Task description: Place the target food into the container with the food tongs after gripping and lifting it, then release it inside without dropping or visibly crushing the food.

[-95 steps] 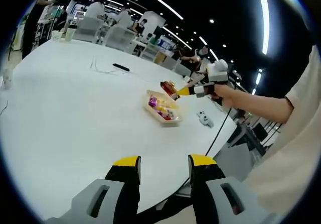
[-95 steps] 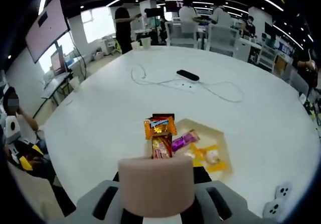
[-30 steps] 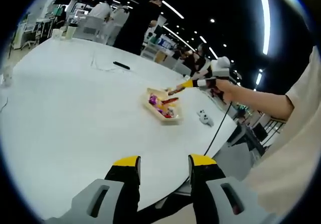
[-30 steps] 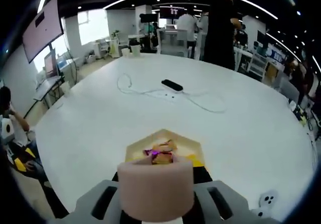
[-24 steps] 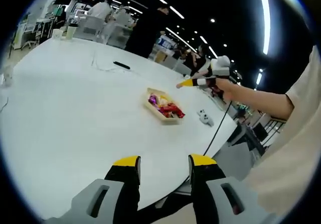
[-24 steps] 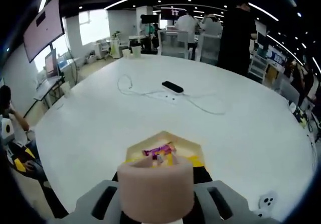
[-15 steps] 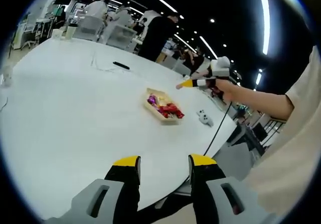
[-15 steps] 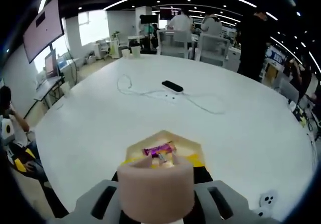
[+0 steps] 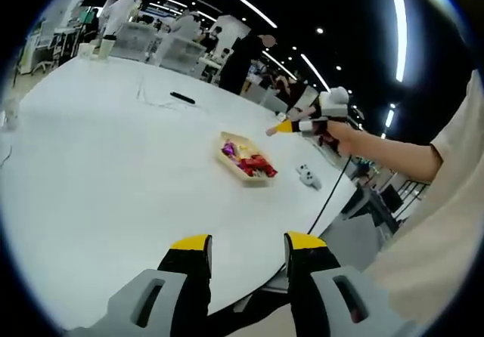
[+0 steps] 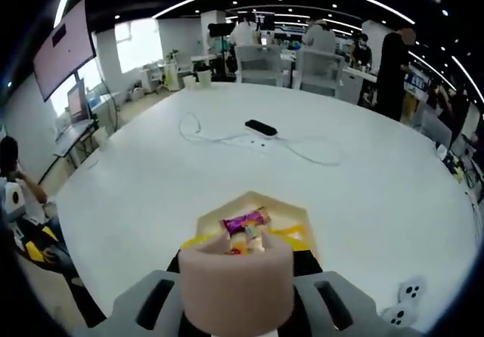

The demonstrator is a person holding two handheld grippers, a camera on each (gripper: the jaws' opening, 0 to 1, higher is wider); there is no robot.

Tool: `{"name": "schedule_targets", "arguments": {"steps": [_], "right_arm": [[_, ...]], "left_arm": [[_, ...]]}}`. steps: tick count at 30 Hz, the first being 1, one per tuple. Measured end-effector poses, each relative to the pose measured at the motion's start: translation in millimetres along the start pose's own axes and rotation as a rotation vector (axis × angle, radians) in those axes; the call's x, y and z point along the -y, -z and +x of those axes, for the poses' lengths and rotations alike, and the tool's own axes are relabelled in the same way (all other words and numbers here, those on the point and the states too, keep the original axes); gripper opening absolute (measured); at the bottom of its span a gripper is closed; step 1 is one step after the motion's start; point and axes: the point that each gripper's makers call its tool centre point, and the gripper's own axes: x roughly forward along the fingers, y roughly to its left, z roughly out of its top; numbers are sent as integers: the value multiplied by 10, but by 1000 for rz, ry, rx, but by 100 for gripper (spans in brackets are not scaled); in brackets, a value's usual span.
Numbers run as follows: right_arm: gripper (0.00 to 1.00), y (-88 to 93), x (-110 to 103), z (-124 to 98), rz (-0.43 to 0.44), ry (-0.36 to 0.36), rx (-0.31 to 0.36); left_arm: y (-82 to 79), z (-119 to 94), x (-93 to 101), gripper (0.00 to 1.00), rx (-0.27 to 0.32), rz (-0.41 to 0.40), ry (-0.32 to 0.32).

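A shallow tan tray [image 9: 234,170] lies on the white table [image 9: 106,171], right of centre, holding several wrapped snacks. A red packet [image 9: 258,163] lies among them. My right gripper [image 9: 272,131], held in a hand, hovers above and beyond the tray with nothing at its yellow tip. In the right gripper view the tray [image 10: 250,199] sits just ahead, with a purple wrapper [image 10: 246,220] on top. A pink cylinder [image 10: 236,288] hides my jaws there. My left gripper [image 9: 248,245] stays open and empty at the near table edge.
A black remote [image 10: 261,128] and a white cable [image 10: 302,152] lie farther back on the table. A small white device [image 9: 306,176] rests right of the tray near the edge. People, chairs and desks stand beyond the table.
The right gripper lowered the red-orange packet into the tray, let it go there, and rose clear. The left gripper has not moved.
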Motion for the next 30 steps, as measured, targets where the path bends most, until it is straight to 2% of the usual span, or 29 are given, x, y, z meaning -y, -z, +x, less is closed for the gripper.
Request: {"name": "schedule_targets", "arguments": {"steps": [12, 16, 25, 30], "right_arm": [[25, 0, -308, -46, -14, -95, 23], [25, 10, -460, -97, -22, -167, 47], [25, 65, -616, -208, -28, -201, 56], [26, 12, -769, -309, 5, -265, 120]], "left_arm": [[-35, -48, -19, 38, 7, 8, -7], [-66, -45, 13, 38, 12, 18, -5], [-125, -19, 68, 38, 8, 35, 13], [-234, -61, 72, 39, 15, 57, 16]]}}
